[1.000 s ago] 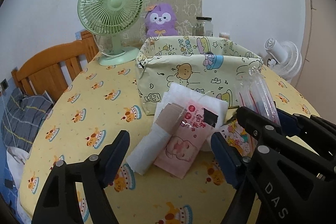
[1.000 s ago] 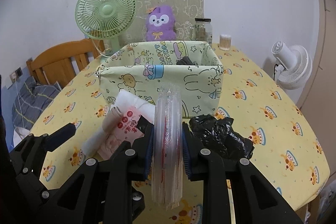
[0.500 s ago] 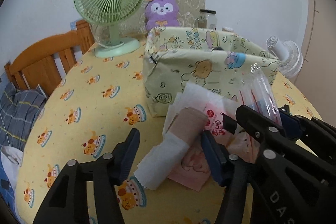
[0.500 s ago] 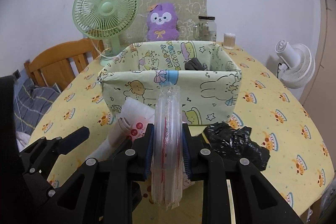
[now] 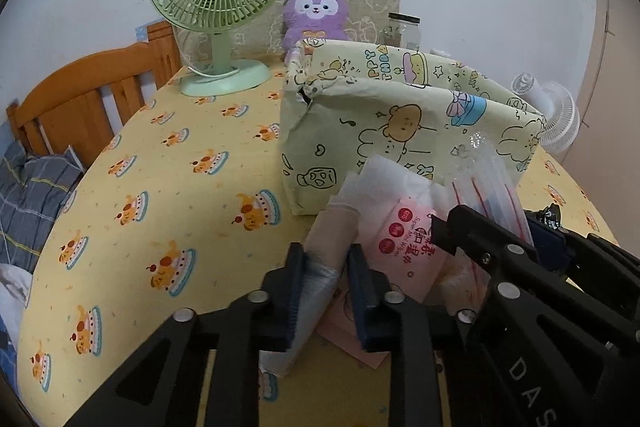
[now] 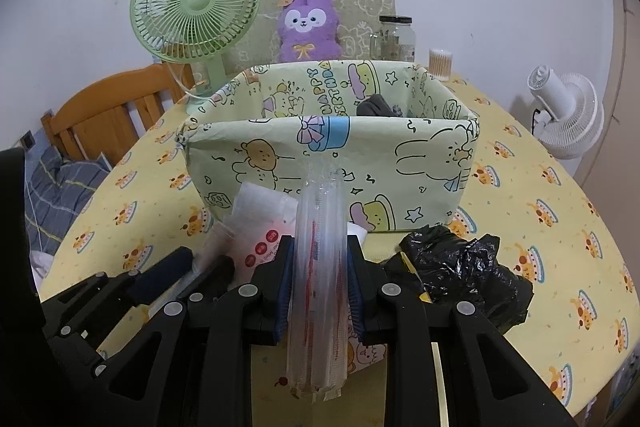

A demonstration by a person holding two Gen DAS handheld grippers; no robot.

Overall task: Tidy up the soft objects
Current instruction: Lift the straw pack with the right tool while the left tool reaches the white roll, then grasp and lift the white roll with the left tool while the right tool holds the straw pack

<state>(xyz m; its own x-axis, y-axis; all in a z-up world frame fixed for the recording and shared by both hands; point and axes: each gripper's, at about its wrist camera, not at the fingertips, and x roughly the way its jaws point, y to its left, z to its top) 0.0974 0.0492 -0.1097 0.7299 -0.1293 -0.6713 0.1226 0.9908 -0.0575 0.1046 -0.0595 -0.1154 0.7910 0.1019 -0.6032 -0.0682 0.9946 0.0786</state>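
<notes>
My left gripper (image 5: 326,291) is shut on a rolled white and tan bandage (image 5: 324,259) lying on a pink wipes packet (image 5: 404,251) and white tissue, in front of the cartoon-print fabric bin (image 5: 400,123). My right gripper (image 6: 318,291) is shut on a clear plastic pack with red stripes (image 6: 320,267), held upright before the bin (image 6: 328,155). A crumpled black plastic bag (image 6: 464,275) lies on the table right of it. A dark item (image 6: 374,105) sits inside the bin.
A green desk fan (image 6: 196,11) stands at the back left, a purple plush (image 6: 308,27), a glass jar (image 6: 396,37) and a cotton-swab pot (image 6: 440,63) behind the bin, a white fan (image 6: 568,115) at right. A wooden bed frame (image 5: 88,87) is at left.
My left gripper moved forward and closed on the rolled bandage. My right gripper kept its hold on the clear pack and moved closer to the bin.
</notes>
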